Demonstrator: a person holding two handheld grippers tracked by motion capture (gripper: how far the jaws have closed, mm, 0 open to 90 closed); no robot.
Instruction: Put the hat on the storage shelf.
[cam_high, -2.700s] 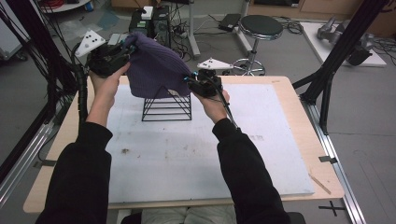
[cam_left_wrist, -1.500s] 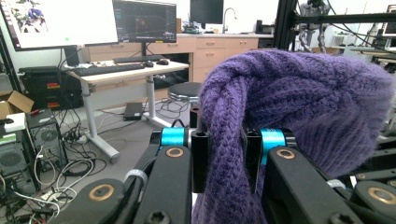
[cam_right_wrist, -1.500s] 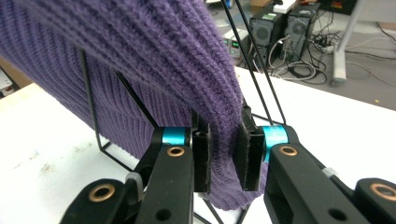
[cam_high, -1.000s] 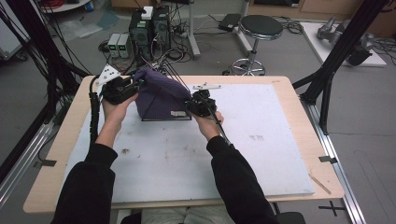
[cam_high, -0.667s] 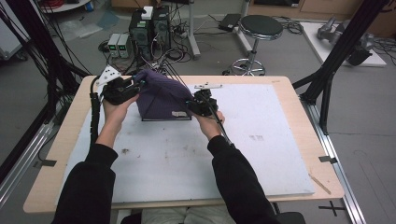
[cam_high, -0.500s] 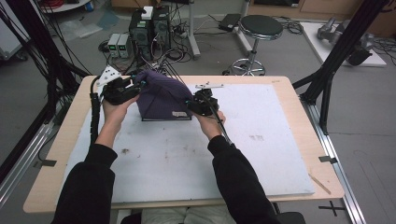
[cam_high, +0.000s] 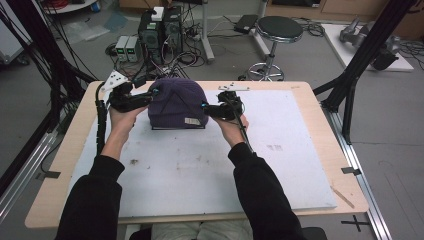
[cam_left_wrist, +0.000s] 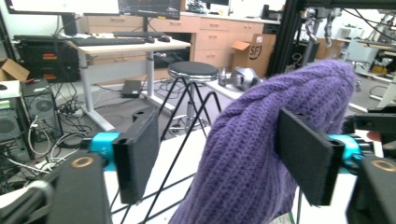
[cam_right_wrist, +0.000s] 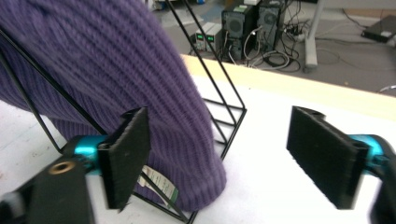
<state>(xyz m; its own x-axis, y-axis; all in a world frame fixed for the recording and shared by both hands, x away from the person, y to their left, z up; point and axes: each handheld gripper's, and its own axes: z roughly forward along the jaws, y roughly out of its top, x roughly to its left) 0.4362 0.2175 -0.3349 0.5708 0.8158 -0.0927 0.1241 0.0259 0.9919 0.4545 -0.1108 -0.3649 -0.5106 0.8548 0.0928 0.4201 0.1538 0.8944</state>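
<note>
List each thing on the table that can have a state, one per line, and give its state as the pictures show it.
Purple knit hat: draped over the wire rack, let go, label hanging at its lower edge.
Wire rack: upright on the white mat, mostly covered by the hat.
Left gripper: jaws have just been opening, open, hat between them.
Right gripper: jaws have just been opening, open, nothing gripped.
White mat: flat on the table, smudged.
</note>
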